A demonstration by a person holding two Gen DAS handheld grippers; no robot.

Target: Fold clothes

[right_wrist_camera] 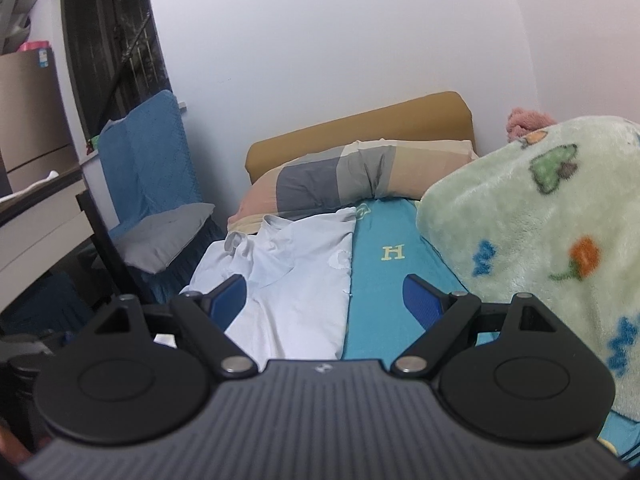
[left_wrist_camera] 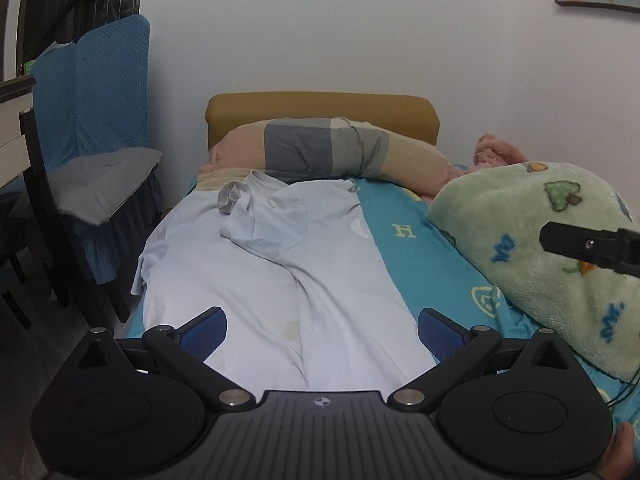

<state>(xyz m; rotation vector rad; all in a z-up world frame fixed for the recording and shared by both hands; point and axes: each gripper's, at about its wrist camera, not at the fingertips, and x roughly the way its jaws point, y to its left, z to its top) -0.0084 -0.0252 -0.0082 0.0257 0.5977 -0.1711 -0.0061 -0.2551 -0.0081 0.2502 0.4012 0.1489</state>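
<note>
Pale blue shirt (left_wrist_camera: 280,264) lies spread lengthwise on the bed (left_wrist_camera: 424,256), along its left side, with its collar (left_wrist_camera: 240,194) bunched up near the patchwork pillow (left_wrist_camera: 320,152) at the headboard (left_wrist_camera: 320,110) end. One part near the collar is folded over on itself, and a long crease runs down the middle of the cloth toward the near edge.

The left gripper (left_wrist_camera: 322,330) hangs low over the near end of the shirt, pointing along the bed toward the pillow. Its blue-padded fingers (left_wrist_camera: 204,336) are spread wide apart, with nothing between them but the cloth below; whether the tips touch the fabric cannot be told.

The right gripper (right_wrist_camera: 324,300) is held higher and tilted a little, pointed the same way, over the line where the shirt's right edge meets the teal sheet (right_wrist_camera: 384,304). Its fingers (right_wrist_camera: 424,300) are likewise released and wide apart, holding nothing. In the left wrist view, one black tip of it reaches in from the right edge in front of the green fleece blanket (left_wrist_camera: 540,248).

A yellow letter "H" (right_wrist_camera: 393,253) is printed on the sheet just beside the shirt. The blanket, heaped on the right side of the bed, carries cartoon shapes and blue lettering too blurred to read. A chair (left_wrist_camera: 104,184) with a blue cover and grey cushion stands to the left of the bed.
</note>
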